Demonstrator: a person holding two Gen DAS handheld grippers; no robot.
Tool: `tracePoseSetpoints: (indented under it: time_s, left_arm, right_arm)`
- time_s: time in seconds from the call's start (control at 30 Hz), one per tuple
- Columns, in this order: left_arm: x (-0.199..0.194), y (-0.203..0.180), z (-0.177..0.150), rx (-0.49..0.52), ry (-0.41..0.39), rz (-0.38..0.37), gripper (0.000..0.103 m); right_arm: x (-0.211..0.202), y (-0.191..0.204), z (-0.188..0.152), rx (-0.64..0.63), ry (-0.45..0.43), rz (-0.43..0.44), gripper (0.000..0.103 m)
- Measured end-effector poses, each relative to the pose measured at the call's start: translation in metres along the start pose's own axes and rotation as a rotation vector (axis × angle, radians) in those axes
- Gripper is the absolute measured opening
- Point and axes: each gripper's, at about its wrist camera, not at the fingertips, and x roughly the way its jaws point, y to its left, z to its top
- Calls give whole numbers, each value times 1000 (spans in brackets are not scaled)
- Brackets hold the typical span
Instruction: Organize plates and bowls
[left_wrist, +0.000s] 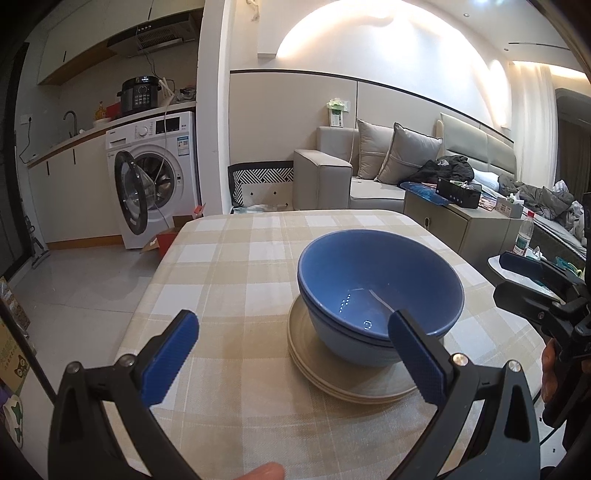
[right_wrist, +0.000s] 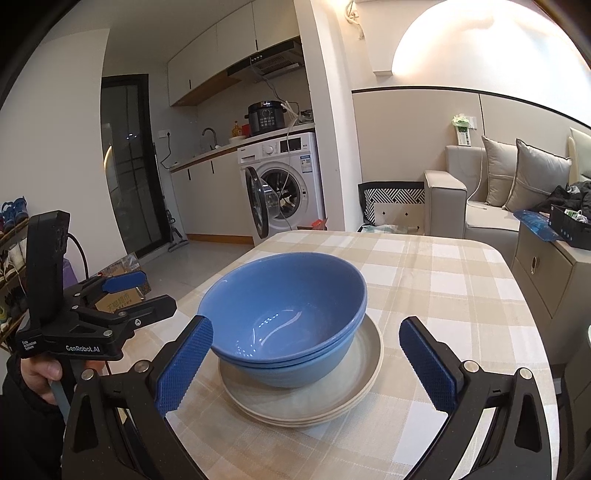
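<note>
Bowls (left_wrist: 380, 291) and plates sit as one stack, seen from both sets of tongs. Left tongs (left_wrist: 293, 360): spread wide, nothing held, hovering low over the worktop (left_wrist: 229, 266); the stack lies ahead and off to the right of their centre line, with the right-hand finger (left_wrist: 415, 360) overlapping the bowl wall in view, contact not certain. Right tongs (right_wrist: 308, 360): also spread wide and empty, and here the stack sits almost squarely between the two fingers, the left-hand pad (right_wrist: 184, 363) close beside the bowl rim, whether touching I cannot tell.

Stack itself: two blue bowls nested, the upper one open and empty, resting on a pile of cream plates (right_wrist: 306, 398), about three by the visible edges. Round pieces, so no long axis to line up with. The whole stack stands at the near part of the checked cloth, well short of the far edge.

Judgement: the right tongs are better lined up with the stack than the left. With everything already nested, organizing looks largely done.
</note>
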Motion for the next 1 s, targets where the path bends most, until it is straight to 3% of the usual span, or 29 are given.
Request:
tracePoseSetpoints:
  time_s: [0.33, 1.0]
  left_arm:
    - [-11, -7, -17, 9, -21, -1, 103]
    - [-23, -3, -49, -6, -29, 19, 103]
  right_arm:
    - [-16, 9, -16, -24, -49, -8, 103]
    - [-34, 13, -53, -40, -60, -11, 103]
